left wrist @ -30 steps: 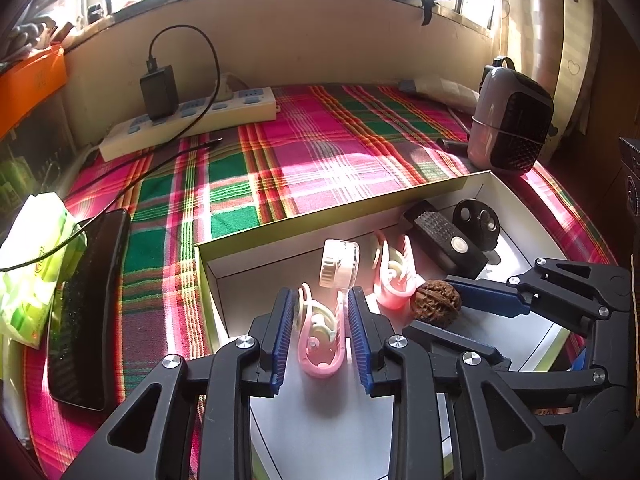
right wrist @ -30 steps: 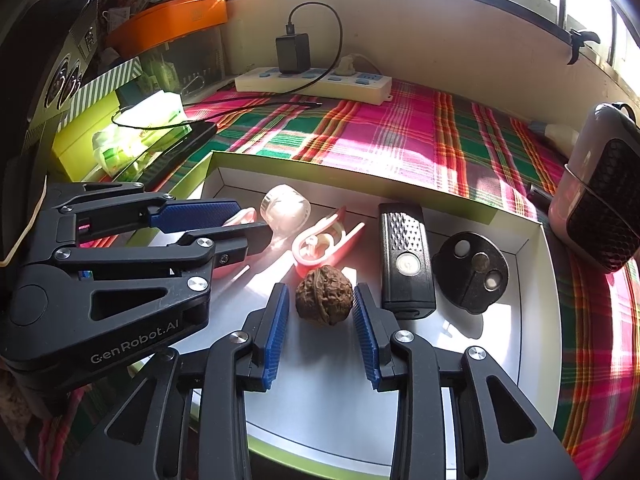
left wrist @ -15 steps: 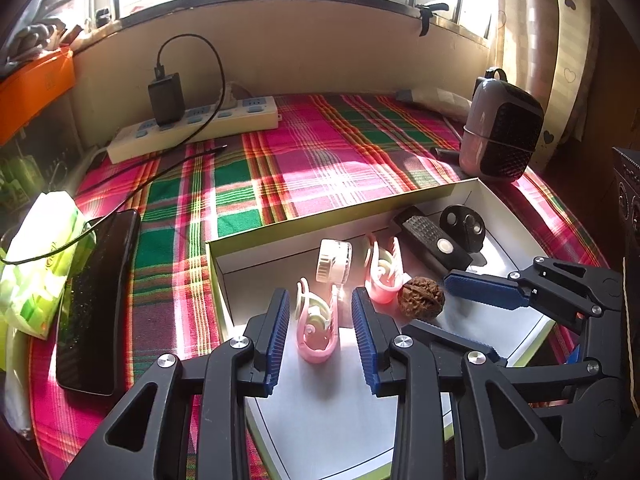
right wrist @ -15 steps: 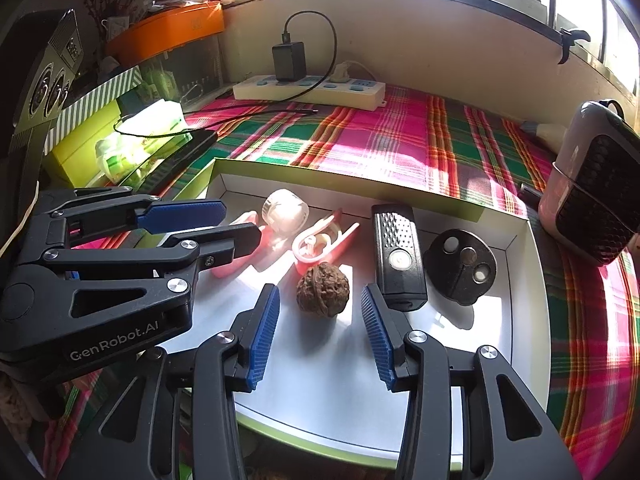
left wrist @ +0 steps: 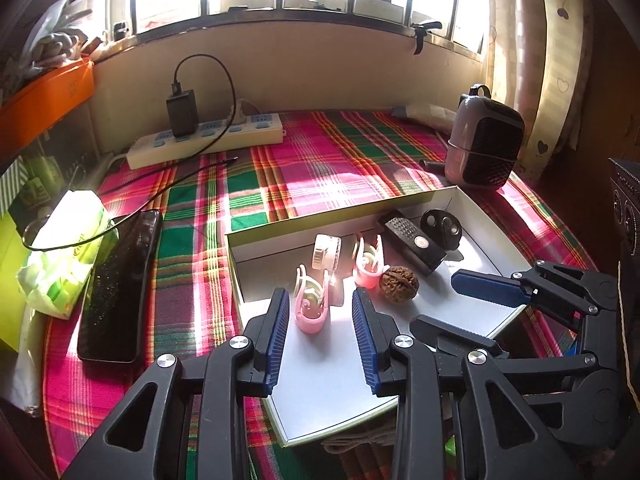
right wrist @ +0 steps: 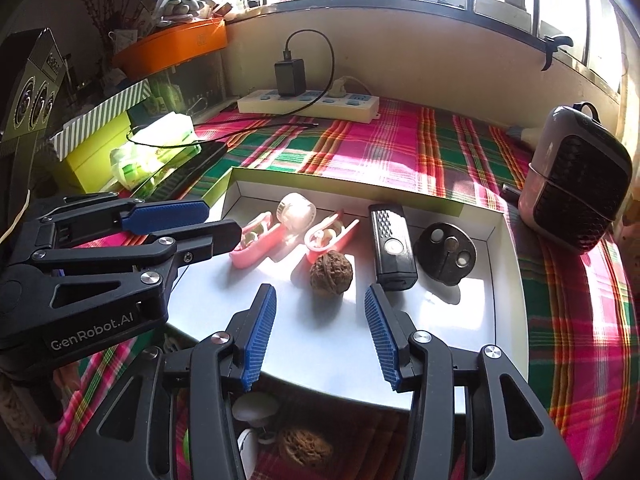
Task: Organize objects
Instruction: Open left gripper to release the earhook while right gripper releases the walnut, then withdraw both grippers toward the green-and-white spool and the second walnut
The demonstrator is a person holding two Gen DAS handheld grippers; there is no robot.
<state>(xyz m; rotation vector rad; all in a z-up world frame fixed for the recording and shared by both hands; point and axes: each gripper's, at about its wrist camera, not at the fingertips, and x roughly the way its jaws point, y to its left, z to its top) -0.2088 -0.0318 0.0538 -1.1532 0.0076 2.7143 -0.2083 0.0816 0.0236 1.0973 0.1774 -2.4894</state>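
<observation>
Sunlit plaid cloth point(left wrist: 320, 168) carries the white tray point(right wrist: 508, 280), where the walnut point(right wrist: 331, 273), two pink clips point(right wrist: 256, 240), remote point(right wrist: 392, 248) and black disc point(right wrist: 446, 252) already lie sorted. Both the left gripper point(left wrist: 320, 320) and right gripper point(right wrist: 320, 320) stand released, jaws having just widened, empty. More items point(right wrist: 304, 446) below the tray's near edge look unsorted. "GenRobot.AI" marks the left gripper's body.

Lined up inside the white tray point(right wrist: 508, 280): two pink clips point(right wrist: 256, 244) point(right wrist: 330, 234) on their sides, small translucent cap point(right wrist: 297, 210) tipped between them, brown wrinkled walnut point(right wrist: 331, 273) just in front, upright-lying black remote point(right wrist: 392, 246), round black disc point(right wrist: 446, 252) at far right.
</observation>
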